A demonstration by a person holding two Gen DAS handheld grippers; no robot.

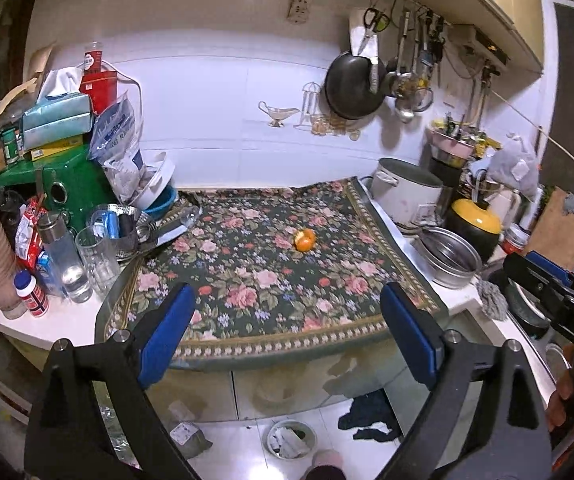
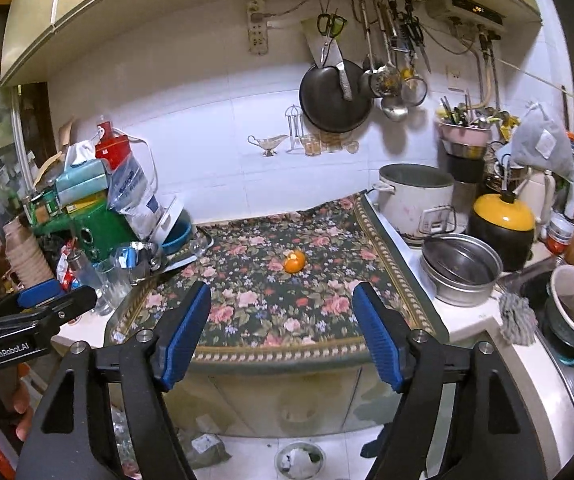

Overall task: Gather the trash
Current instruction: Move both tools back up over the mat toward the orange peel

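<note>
Both tongs are yours and both stand spread with nothing between the blue pads: the left tongs (image 1: 287, 332) and the right tongs (image 2: 283, 330) hover side by side off the near edge of the worktop, above the floor. In the left view the right tongs (image 1: 555, 280) also show at the right border; in the right view the left tongs (image 2: 35, 304) show at the left border.

Your target, the orange, partly peeled citrus fruit (image 1: 305, 239) (image 2: 294, 261), lies alone near the middle of the dark green floral cloth (image 1: 247, 280) (image 2: 263, 300) that covers the worktop, well apart from both tongs. It is roughly round, so no long axis can be read; the torn, paler peel edge faces up and toward the back wall.

Left of the cloth you see a clear drinking glass (image 1: 97, 256), a clear bottle with a steel cap (image 1: 61, 248) and a green plastic box (image 1: 75, 188) stacked with packets. Right of the cloth stand a white lidless cooker pot (image 2: 415, 200), a steel basin (image 2: 461, 270) and a black pot with a yellow lid (image 2: 503, 228). A black pan (image 2: 335, 96) hangs on the white tiled wall.

On the pale tiled floor below sits a small round bin holding crumpled white paper (image 1: 290, 438) (image 2: 299, 460), with a dark rag (image 1: 371, 416) beside it.
</note>
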